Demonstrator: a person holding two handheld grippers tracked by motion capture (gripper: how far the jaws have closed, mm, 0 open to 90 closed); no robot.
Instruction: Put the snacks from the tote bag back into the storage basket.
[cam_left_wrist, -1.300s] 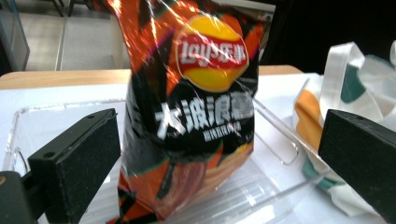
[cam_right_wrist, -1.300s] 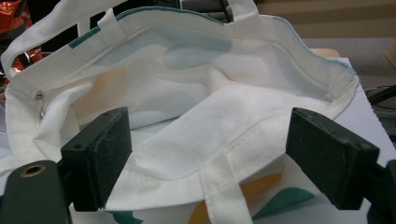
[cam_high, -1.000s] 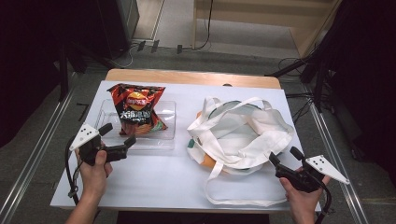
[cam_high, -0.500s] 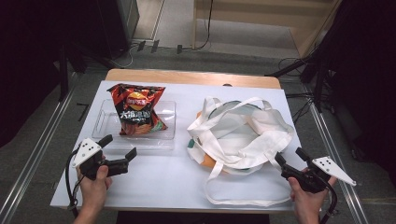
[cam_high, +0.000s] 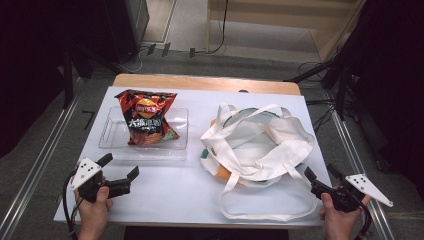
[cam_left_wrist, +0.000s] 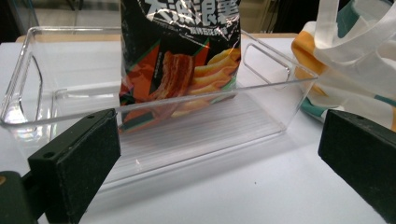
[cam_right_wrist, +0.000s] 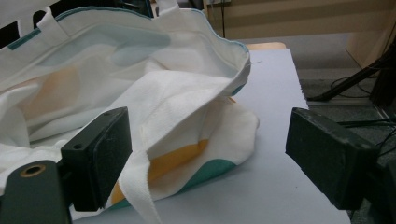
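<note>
A red and black chip bag (cam_high: 146, 122) stands in a clear plastic tray (cam_high: 175, 150) at the table's left. A white tote bag (cam_high: 260, 145) with orange and teal patches lies open at the right. My left gripper (cam_high: 120, 166) is open near the front left edge, a short way in front of the tray. Between its jaws (cam_left_wrist: 219, 140) I see the tray (cam_left_wrist: 261, 88) and the chip bag (cam_left_wrist: 182, 56), both apart from them. My right gripper (cam_high: 320, 172) is open at the front right, beside the tote's near corner. The tote (cam_right_wrist: 116, 70) lies just ahead of that gripper (cam_right_wrist: 210, 140), untouched.
The white table top (cam_high: 165, 195) ends close to both hands. One long tote strap (cam_high: 250, 215) loops along the front edge. Metal rails (cam_high: 35, 165) run along both sides of the table, and cables lie on the floor behind.
Both hands have drawn back toward the table's front edge. The left gripper has come away from the tray; the right has slid slightly outward. Both jaws stay open.
</note>
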